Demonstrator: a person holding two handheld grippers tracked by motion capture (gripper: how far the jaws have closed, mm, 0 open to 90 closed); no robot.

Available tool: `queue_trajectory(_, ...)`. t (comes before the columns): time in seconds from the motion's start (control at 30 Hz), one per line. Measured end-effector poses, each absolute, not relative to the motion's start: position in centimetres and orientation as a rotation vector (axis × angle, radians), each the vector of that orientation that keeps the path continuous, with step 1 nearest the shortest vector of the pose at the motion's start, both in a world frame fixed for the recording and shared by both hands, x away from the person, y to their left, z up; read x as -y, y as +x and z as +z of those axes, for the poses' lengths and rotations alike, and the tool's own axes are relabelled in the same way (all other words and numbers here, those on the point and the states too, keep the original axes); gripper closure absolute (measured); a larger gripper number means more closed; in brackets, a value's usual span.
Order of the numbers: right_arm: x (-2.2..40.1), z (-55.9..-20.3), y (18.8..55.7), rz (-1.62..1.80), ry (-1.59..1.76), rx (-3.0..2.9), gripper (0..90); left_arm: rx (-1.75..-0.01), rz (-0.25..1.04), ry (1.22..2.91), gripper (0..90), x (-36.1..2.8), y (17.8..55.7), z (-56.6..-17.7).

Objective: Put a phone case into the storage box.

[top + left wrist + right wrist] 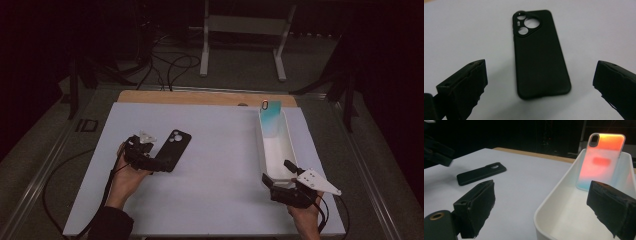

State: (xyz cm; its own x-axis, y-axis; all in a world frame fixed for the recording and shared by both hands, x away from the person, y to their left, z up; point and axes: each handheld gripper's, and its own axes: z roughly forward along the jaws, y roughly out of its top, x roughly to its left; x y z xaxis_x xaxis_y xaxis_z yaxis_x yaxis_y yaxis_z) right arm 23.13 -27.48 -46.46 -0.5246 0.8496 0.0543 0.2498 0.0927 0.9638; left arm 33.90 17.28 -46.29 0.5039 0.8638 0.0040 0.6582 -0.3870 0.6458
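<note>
A black phone case (174, 146) (540, 53) lies flat on the white table mat, camera cutouts at its far end. My left gripper (158, 163) (540, 75) is open at the case's near end, one jaw on each side and neither touching it. A white tray (287, 150) (554, 192) stands at the right. An iridescent phone case (270, 119) (601, 160) leans upright against its far wall. My right gripper (278, 173) (541, 202) is open at the tray's near end, astride its rim and holding nothing.
The white mat (220, 170) lies on a wooden table whose far edge (200, 97) shows beyond it. Cables and a white stand (245, 30) are on the floor behind. In the right gripper view the black case (481, 173) lies left of the tray.
</note>
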Motion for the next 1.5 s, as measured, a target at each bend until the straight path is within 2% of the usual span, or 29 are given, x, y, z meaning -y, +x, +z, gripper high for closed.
queue_trajectory(0.03, 27.5, -46.4, 23.1, 1.454, 1.078, -1.841, 7.9, -1.242, 0.460, 2.165, 0.0, -17.3, 33.9, -46.3)
queue_trajectory(0.07, 27.5, -46.4, 23.1, 1.455, 1.081, -1.840, 7.9, -1.274, 0.409, 2.200, 0.0, -16.8, 35.6, -47.4)
queue_trajectory(0.27, 27.5, -46.5, 23.2, 1.457, 1.084, -1.842, 7.9, -1.317, 0.342, 2.229, 0.5, -16.4, 37.3, -48.9)
queue_trajectory(0.6, 27.5, -46.5, 23.2, 1.458, 1.085, -1.842, 7.9, -1.336, 0.271, 2.285, 1.9, -15.2, 38.9, -50.5)
queue_trajectory(1.07, 27.5, -46.5, 23.3, 1.463, 1.094, -1.848, 8.0, -1.360, 0.269, 2.404, 6.0, -13.6, 39.8, -51.0)
queue_trajectory(1.5, 26.6, -46.1, 23.5, 1.424, 1.092, -1.932, 9.0, -1.368, 0.275, 2.404, 14.4, -13.4, 39.6, -50.6)
